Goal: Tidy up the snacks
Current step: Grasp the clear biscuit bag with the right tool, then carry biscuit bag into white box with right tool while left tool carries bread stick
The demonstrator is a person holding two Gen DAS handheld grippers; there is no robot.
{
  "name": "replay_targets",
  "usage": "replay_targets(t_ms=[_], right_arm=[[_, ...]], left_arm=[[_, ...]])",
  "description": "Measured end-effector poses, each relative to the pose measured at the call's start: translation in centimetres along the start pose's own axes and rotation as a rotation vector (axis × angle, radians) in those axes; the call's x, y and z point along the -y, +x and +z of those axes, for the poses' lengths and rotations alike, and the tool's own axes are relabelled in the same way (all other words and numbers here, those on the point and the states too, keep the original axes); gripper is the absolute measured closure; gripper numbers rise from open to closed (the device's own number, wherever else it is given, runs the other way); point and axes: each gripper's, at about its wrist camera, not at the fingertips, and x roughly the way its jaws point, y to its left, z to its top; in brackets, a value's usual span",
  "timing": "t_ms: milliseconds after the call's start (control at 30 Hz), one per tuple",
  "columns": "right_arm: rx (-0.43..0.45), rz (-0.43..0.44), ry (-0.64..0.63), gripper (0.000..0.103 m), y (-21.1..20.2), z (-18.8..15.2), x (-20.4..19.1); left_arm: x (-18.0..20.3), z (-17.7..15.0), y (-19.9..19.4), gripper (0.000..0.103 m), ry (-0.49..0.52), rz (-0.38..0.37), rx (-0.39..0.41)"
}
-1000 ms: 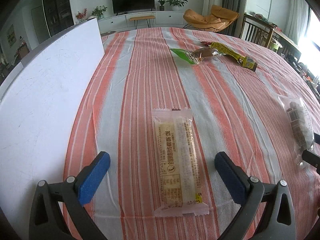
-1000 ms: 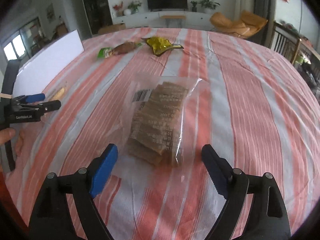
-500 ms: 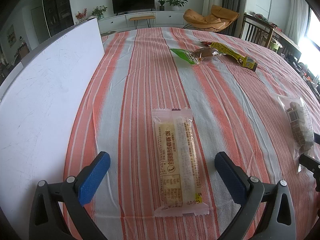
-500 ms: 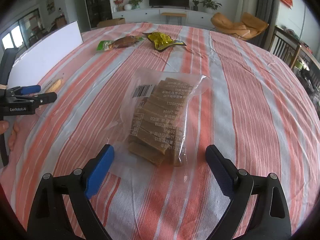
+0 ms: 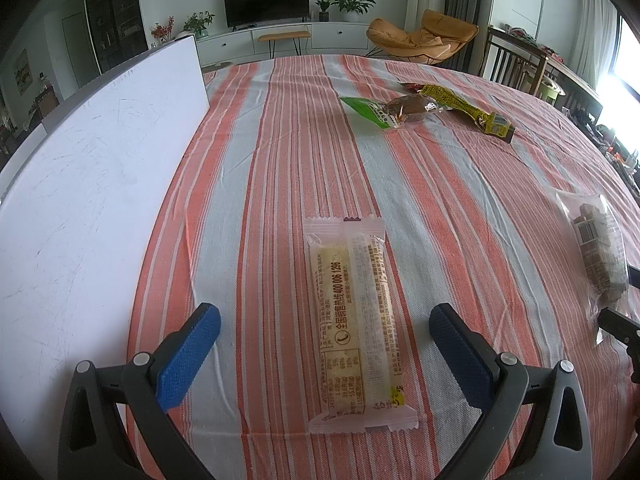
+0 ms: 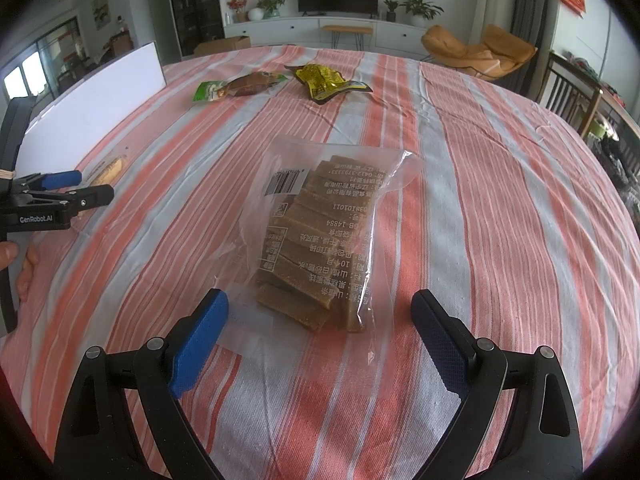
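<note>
Hovering low over the striped worktop [image 5: 280,128], both tools are lined up on separate snacks, so the step in hand looks like the approach before a first pick. The left gripper [image 5: 325,346] stands wide and empty, its blue pads either side of the near half of a long pale bar wrapper [image 5: 354,320] that lies flat, pointing away from the camera. The right gripper [image 6: 319,330] is likewise wide and empty, straddling the near end of a clear bag of brown slices [image 6: 320,252], with the left pad just over the bag's loose corner. Farther off lie a green-ended packet [image 6: 236,87] and a yellow packet [image 6: 325,82], close together and untouched; a white board [image 5: 92,184] stands along the left edge. Next, each tool probably needs to drop until the pads flank its snack, then close gently: the bar is narrow and firm-looking, while the slack bag may crumple or slip.
</note>
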Motion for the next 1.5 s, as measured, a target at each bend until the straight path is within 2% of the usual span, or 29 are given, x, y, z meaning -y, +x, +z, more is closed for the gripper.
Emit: replay_targets(t_ms=[233, 300, 367, 433, 533, 633, 733, 767, 800, 833, 867, 900, 933, 967, 1000, 1033, 1067, 1100, 1167, 1300, 1367, 1433, 1500], right_arm=[[0.0, 0.002, 0.001, 0.008, 0.0, 0.0, 0.1], [0.007, 0.03, 0.014, 0.007, -0.1, 0.0, 0.3], [0.01, 0.098, 0.035, 0.008, -0.6, -0.1, 1.2], [-0.014, 0.173, 0.115, 0.009, -1.1, 0.0, 2.8], [-0.082, 0.253, 0.3, 0.009, -1.6, 0.6, 5.5], [-0.096, 0.249, 0.46, 0.009, -2.4, 2.1, 7.8], [-0.186, 0.246, 0.558, 0.009, -1.4, 3.6, 8.0], [-0.222, 0.247, 0.568, 0.009, -0.8, 4.0, 7.5], [-0.248, 0.234, 0.553, 0.009, -0.2, 4.7, 6.5], [-0.255, 0.214, 0.525, 0.009, 0.3, 5.2, 5.5], [-0.262, 0.191, 0.493, 0.009, 0.8, 5.6, 4.6], [-0.272, 0.161, 0.448, 0.009, 1.5, 6.1, 3.3], [-0.279, 0.139, 0.4, 0.007, 2.3, 6.4, 2.1], [-0.285, 0.107, 0.349, 0.007, 3.0, 6.6, 0.9], [-0.29, 0.038, 0.259, 0.009, 3.7, 6.7, -0.7], [-0.288, -0.002, 0.189, 0.018, 3.8, 6.9, -1.6], [-0.287, -0.02, 0.149, 0.032, 3.9, 6.9, -2.0], [-0.277, -0.053, 0.144, 0.053, 3.5, 6.9, -1.9], [-0.261, 0.027, 0.203, 0.053, 2.4, 7.0, -1.1], [-0.224, 0.08, 0.221, 0.053, -0.2, 7.3, -0.6], [-0.188, 0.176, 0.258, 0.053, -2.0, 8.1, -1.1], [-0.144, 0.243, 0.258, 0.053, -4.0, 9.5, -2.7], [-0.096, 0.326, 0.227, 0.053, -6.0, 11.6, -5.8]], left_arm=[[0.0, -0.1, 0.0, 0.0, 0.027, -0.016, -0.011], [0.0, 0.3, 0.1, 0.0, 0.08, -0.053, -0.079], [-0.1, 0.5, 0.1, 0.0, 0.074, -0.061, -0.135], [0.2, 0.3, 0.1, 0.0, 0.064, -0.059, -0.177], [0.9, 0.2, 0.1, 0.0, 0.097, -0.044, -0.213], [0.9, 0.9, 0.6, 0.0, 0.089, -0.041, -0.237], [0.9, 1.9, 1.4, 0.001, 0.047, -0.035, -0.245], [0.9, 2.0, 1.5, 0.002, 0.042, -0.026, -0.238], [1.0, 2.1, 1.5, 0.009, 0.043, -0.022, -0.217], [0.9, 2.1, 1.2, 0.025, 0.044, -0.024, -0.193], [0.9, 2.1, 0.6, 0.037, 0.045, -0.027, -0.157], [1.1, 2.1, 0.3, 0.067, 0.046, -0.024, -0.138], [1.1, 2.0, 0.1, 0.071, 0.047, -0.028, -0.138], [1.2, 1.8, -0.1, 0.071, 0.053, -0.044, -0.143], [1.2, 1.4, -0.4, 0.071, 0.056, -0.069, -0.142], [1.0, 0.9, -1.1, 0.072, 0.052, -0.11, -0.132], [0.7, 0.5, -1.7, 0.072, 0.039, -0.141, -0.114], [0.3, 0.1, -2.4, 0.072, 0.016, -0.176, -0.092], [-0.7, -0.7, -4.1, 0.072, -0.051, -0.256, -0.053], [-2.5, -1.2, -7.9, 0.072, -0.187, -0.401, 0.045], [-3.3, -1.0, -10.7, 0.072, -0.239, -0.467, 0.108], [-4.3, -0.8, -13.4, 0.071, -0.262, -0.492, 0.161], [-6.3, -0.6, -16.6, 0.071, -0.266, -0.478, 0.219]])
